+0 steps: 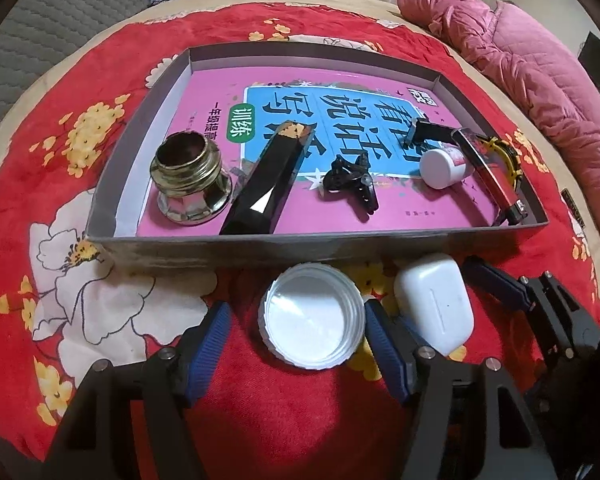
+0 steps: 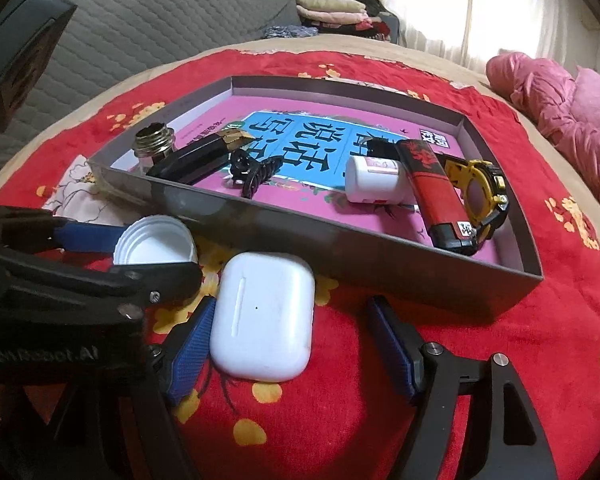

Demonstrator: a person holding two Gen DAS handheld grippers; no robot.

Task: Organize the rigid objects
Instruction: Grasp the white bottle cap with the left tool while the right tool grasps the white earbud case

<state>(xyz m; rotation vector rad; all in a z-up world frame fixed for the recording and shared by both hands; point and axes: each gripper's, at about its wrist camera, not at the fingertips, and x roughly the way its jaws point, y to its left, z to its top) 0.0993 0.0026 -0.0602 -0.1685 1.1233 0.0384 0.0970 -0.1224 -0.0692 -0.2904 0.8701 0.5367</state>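
A shallow grey box is seen on a red flowered cloth, already loaded with most of the small hard items: a glass jar with a metal neck, a long black case, a black hair clip, a white pill bottle, a red and black lighter and a yellow-rimmed watch, all laid on a pink book lining the bottom. Two pieces are left outside, just beside the near wall of the box: a white cap, lying open side up, and a white earbud case.

The left gripper is held spread wide around the cap, with its blue pads on either side and nothing clasped. The right gripper is likewise parted around the earbud case; its left pad sits right at the case's edge, while the other pad stands clear, so no grasp is judged to be made yet. The sorting appears largely done, with these last two pieces still to be lifted in.
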